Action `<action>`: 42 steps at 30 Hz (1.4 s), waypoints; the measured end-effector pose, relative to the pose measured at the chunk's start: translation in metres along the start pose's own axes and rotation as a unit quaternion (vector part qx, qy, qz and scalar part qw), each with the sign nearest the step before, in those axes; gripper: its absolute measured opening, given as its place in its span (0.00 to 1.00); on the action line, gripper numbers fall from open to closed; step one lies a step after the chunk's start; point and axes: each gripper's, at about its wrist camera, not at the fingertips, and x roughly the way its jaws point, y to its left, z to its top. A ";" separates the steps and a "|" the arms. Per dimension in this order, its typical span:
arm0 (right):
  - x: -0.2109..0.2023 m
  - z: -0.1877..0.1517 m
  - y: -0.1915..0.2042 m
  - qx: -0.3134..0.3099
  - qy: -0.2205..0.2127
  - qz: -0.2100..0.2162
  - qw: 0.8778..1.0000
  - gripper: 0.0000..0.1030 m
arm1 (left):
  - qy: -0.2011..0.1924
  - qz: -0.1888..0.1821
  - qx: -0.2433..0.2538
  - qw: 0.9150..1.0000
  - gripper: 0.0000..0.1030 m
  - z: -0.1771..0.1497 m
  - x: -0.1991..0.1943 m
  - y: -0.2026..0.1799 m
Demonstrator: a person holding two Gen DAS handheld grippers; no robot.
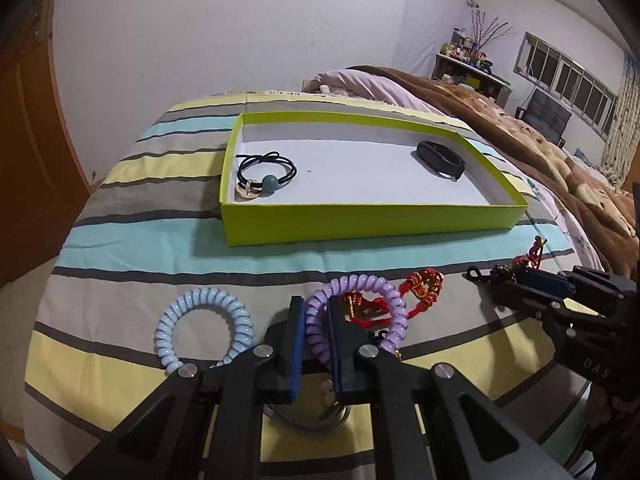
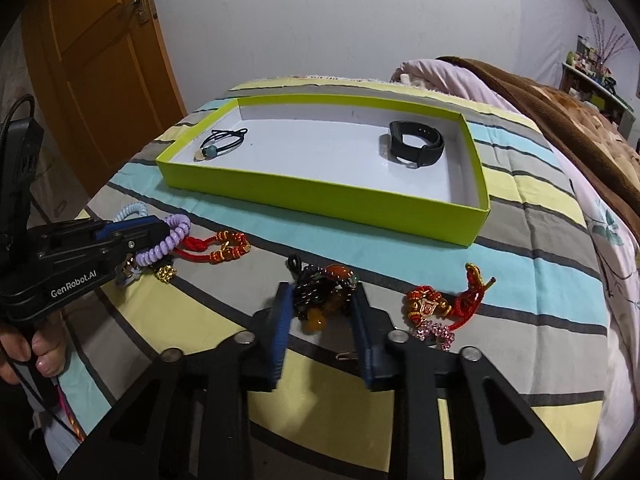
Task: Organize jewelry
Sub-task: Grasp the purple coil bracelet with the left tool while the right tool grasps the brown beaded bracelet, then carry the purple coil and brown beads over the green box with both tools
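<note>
- Our left tongs (image 1: 316,320) at the bottom centre pinch the purple coil hair tie (image 1: 356,312), which lies on the striped bedspread (image 1: 120,248).
- Our right tongs (image 2: 320,316) are spread around a dark beaded bracelet (image 2: 320,292), pads not touching it.
- A blue coil tie (image 1: 204,328) lies just left; a red knotted charm (image 2: 444,300) lies right.
- In the upper middle, the green tray (image 1: 360,220) holds a black hair tie (image 1: 264,172) and a black wristband (image 1: 440,160).

Both grippers are matte black plastic with blue ribbed pads on the fingers and shiny round silver screws at the linkage joints. The left gripper (image 2: 132,236) has white "GenRobot.AI" lettering on its side, a black cable, and a bare-skinned hand (image 2: 28,354).
</note>
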 end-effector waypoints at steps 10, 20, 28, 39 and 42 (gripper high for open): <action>-0.019 0.000 -0.003 0.016 -0.026 0.008 1.000 0.07 | -0.033 -0.005 0.000 0.999 0.08 -0.004 -0.021 0.000; -0.032 -0.003 -0.001 0.018 -0.043 0.005 0.999 0.03 | -0.062 -0.012 0.000 0.998 0.08 -0.006 -0.048 -0.002; -0.053 0.001 0.000 0.020 -0.065 0.009 0.998 0.03 | -0.080 -0.022 0.003 0.997 0.08 -0.001 -0.065 -0.006; -0.074 0.019 0.005 0.006 -0.095 0.012 0.995 0.03 | -0.102 -0.019 0.012 0.995 0.08 0.019 -0.076 -0.007; -0.074 0.025 0.003 0.006 -0.098 0.011 0.995 0.03 | -0.107 -0.013 0.015 0.994 0.08 0.028 -0.075 -0.004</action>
